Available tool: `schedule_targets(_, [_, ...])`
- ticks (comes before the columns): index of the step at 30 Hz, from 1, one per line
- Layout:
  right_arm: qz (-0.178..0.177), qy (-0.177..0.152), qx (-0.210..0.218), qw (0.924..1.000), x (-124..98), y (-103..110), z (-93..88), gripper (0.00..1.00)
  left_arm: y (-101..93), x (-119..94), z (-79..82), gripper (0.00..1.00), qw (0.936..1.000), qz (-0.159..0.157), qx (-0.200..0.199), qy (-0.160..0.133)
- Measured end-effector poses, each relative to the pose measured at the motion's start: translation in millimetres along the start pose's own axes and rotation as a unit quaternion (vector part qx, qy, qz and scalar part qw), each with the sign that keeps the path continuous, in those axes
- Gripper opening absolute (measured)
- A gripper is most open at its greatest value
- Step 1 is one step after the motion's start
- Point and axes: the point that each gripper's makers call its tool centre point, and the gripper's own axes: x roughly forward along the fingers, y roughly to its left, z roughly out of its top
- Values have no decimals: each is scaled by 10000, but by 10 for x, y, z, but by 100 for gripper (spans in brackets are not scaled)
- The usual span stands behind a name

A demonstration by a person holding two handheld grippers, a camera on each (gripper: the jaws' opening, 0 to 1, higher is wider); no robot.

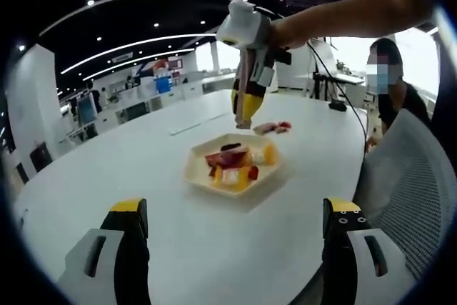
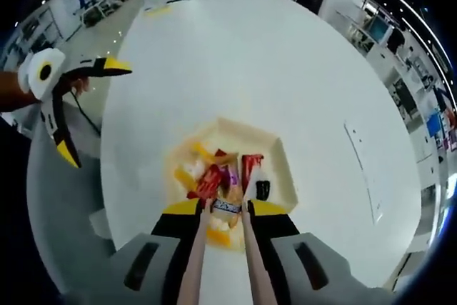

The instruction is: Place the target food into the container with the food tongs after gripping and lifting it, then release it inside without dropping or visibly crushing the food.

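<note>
Hovering over the white table (image 1: 178, 248), the right gripper (image 2: 227, 208) held a pair of pinkish food tongs (image 2: 225, 262) pressed between its jaws, their two arms running forward to a small wrapped sweet (image 2: 226, 207) with a blue-and-white wrapper pinched at the tips. That piece hung right at the near edge of the cream-coloured hexagonal container (image 2: 282, 166), which already held a heap of red, orange and yellow wrapped pieces (image 2: 214, 173). In the left gripper view the right gripper (image 1: 248, 108) appeared beyond the container (image 1: 196, 169), tips pointing down, with a couple of loose pieces (image 1: 273, 127) lying on the table just past it. The left gripper (image 1: 232, 223) stood wide open and empty, well short of the container; the right gripper's view showed it (image 2: 89, 108) spread apart off to the side. The main risk, as I judged it, was the sweet's position: it seemed to sit over the rim and not the middle, so easing the tongs there could let it slide onto the table. A slick wrapper in thin tong tips could also slip free early, while squeezing harder to prevent that might dent it. Whether it already touched the pile could not be told.
</note>
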Motion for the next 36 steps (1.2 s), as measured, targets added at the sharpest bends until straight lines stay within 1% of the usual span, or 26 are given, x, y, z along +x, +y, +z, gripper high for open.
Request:
schedule_targets(4, [-42, -56, -129, 9999, -3, -19, -9, 26, -2, 1, -2, 99, 10000, -4, -26, 7])
schedule_targets(6, [14, -55, -59, 10000, -10, -10, -26, 26, -8, 5, -7, 99, 10000, -18, -16, 18])
schedule_targets(14, [-13, -31, 24, 10000, -43, -64, -126, 26, -8, 9, -14, 99, 10000, -27, -19, 30])
schedule_targets(19, [-18, -6, -25, 10000, -69, -70, -221, 26, -1, 3, -13, 99, 10000, -19, -32, 21])
schedule_targets(27, [-76, -38, 62, 9999, -142, -165, -409, 27, 5, 5, -25, 99, 10000, -13, -40, 40])
schedule_targets(32, [-153, -57, 155, 9997, -192, -225, -589, 27, 6, 5, -29, 99, 10000, -7, -51, 50])
schedule_targets(33, [-190, -55, 205, 9996, -196, -249, -667, 27, 7, 6, -30, 99, 10000, -4, -52, 57])
schedule_targets(36, [-201, 15, 232, 9995, -210, -272, -822, 27, 10, 8, -34, 99, 10000, -2, -56, 62])
